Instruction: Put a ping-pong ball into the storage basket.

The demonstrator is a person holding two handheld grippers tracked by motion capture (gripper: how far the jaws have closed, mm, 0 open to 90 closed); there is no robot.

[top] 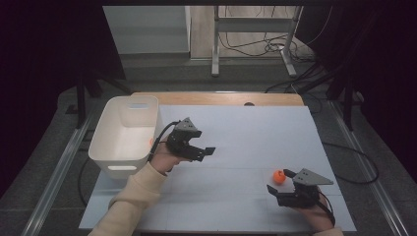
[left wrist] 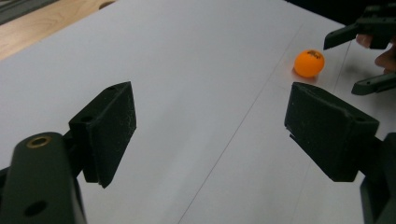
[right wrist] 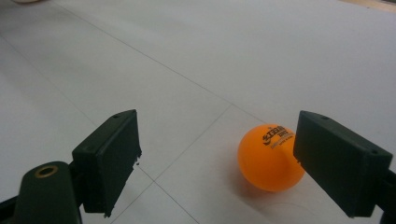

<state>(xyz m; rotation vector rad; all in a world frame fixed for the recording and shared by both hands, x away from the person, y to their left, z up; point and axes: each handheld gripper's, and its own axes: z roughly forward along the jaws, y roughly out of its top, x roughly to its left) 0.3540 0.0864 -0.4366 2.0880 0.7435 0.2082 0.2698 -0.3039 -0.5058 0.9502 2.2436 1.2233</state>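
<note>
At the far left of the table, covered in a white sheet, stood a white plastic bin, upright at the table's left edge, with cut-out handles in its end walls. Just to the right of the bin, the left gripper was held in the person's left hand, whose cream sleeve came up from the bottom of the high view; the gripper pointed to the right across the sheet, its jaws spread wide and holding nothing. In the left gripper view the two black pads stood well apart over bare white surface, and the orange ball lay far off at the upper right, with the other gripper's jaws just beyond it. Further right in the high view, the orange ball rested on the sheet near the table's right front part, well apart from the bin. The right gripper, held in the person's right hand, lay just beside the ball with its jaws wide open around it. In the right gripper view the ball, printed with dark lettering, sat between the pads, close against the right-hand pad and clear of the left-hand one, so it was framed but not clamped.
</note>
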